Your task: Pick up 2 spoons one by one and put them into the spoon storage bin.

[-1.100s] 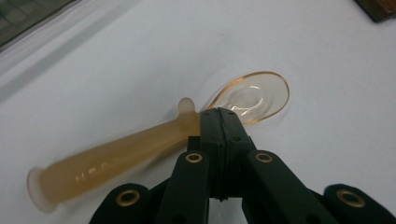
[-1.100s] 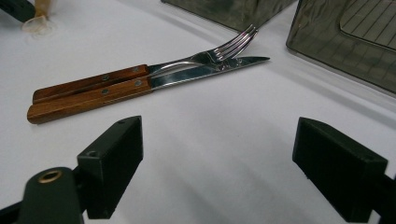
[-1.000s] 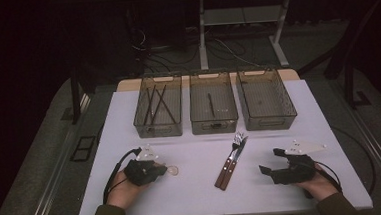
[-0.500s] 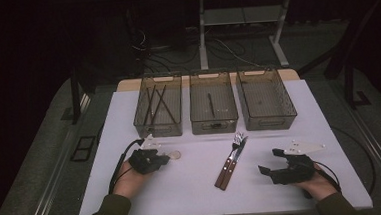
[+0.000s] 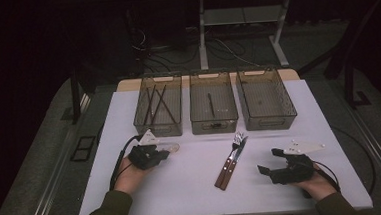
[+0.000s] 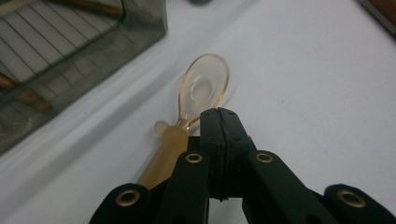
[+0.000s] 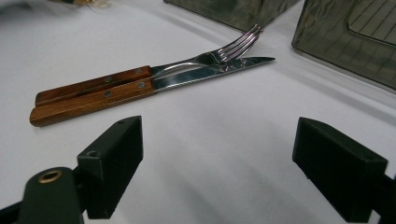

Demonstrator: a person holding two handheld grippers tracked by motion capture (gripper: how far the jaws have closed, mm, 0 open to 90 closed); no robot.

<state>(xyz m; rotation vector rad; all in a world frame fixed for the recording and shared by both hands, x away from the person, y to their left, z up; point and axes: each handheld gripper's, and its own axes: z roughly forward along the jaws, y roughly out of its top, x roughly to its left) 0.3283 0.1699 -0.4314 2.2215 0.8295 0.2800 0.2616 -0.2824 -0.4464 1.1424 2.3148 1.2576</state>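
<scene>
A clear amber plastic spoon [image 6: 203,88] lies low over the white table [image 5: 193,187], its bowl pointing away from my left gripper [image 6: 219,116]. That gripper's jaws are pressed together, with the spoon's handle running under their left side; it appears shut on the handle. In the high view the left gripper [image 5: 162,153] sits just in front of the left bin [image 5: 158,127], the spoon [image 5: 172,148] sticking out to its right. My right gripper [image 5: 269,161] rests open near the front right. Its jaws [image 7: 219,168] stand wide apart with bare table between.
A wood-handled fork [image 5: 234,150] and knife [image 5: 230,166] lie side by side at mid-table, ahead of the right gripper. Three smoky bins line the back: the left holds several dark sticks, the middle bin [image 5: 214,121] one dark piece, the right bin [image 5: 268,119] looks empty.
The left gripper has moved away from the person toward the left bin, and the spoon has travelled with it. The right gripper has stayed where it was, open.
</scene>
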